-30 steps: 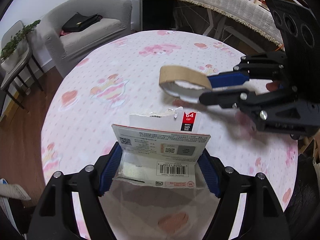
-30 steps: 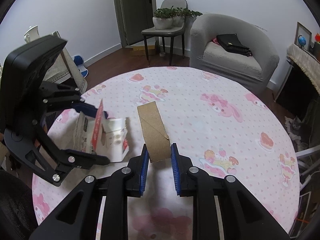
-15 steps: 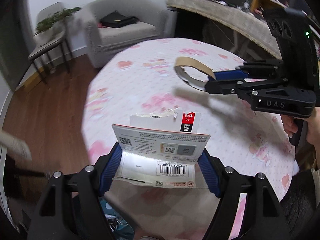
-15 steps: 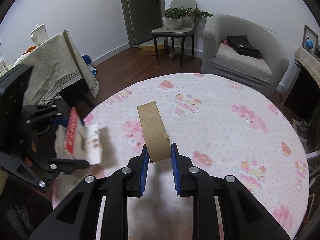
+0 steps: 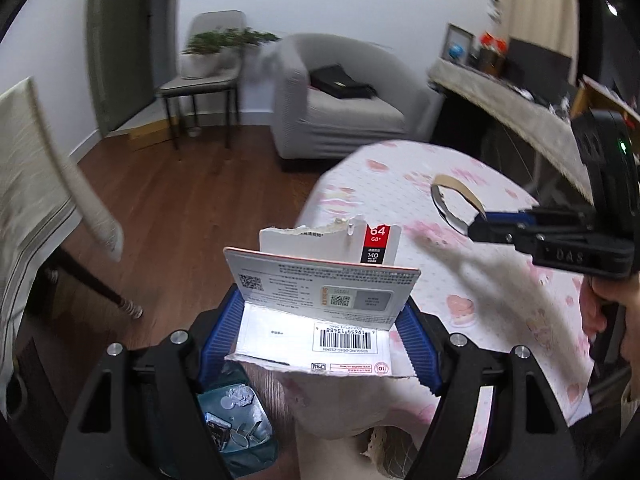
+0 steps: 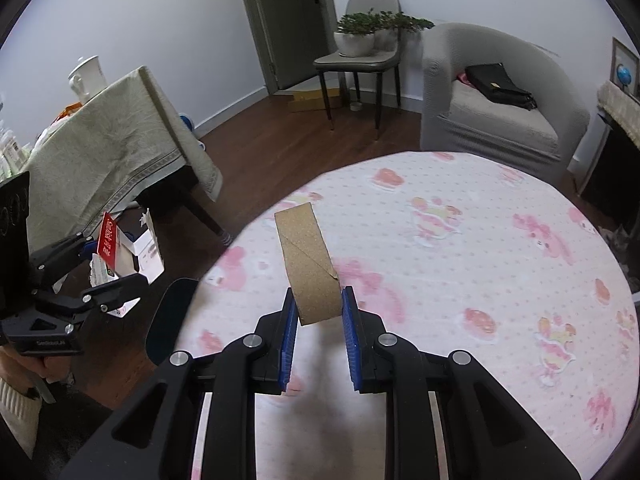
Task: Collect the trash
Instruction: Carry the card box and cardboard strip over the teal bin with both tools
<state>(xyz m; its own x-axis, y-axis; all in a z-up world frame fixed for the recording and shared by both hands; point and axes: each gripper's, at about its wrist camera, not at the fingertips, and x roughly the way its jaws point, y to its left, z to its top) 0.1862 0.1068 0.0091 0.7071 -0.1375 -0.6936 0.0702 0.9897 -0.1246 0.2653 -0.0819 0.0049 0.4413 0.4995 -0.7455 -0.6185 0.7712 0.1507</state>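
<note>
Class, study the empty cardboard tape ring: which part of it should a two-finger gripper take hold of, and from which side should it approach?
Grip the cardboard tape ring across its band width, pads on its two flat rim edges, approaching edge-on toward the curved outside. The band is narrow and stiff that way; squeezing across the hollow circle would likely flatten it. The right gripper holds it just so.

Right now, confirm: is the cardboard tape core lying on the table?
No: the right claw holds the cardboard tape core above the table.

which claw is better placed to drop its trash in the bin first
Left. The left claw holds the torn card package off the table edge, nearly above the trash bin; the right claw holds its tape roll core over the table.
</note>
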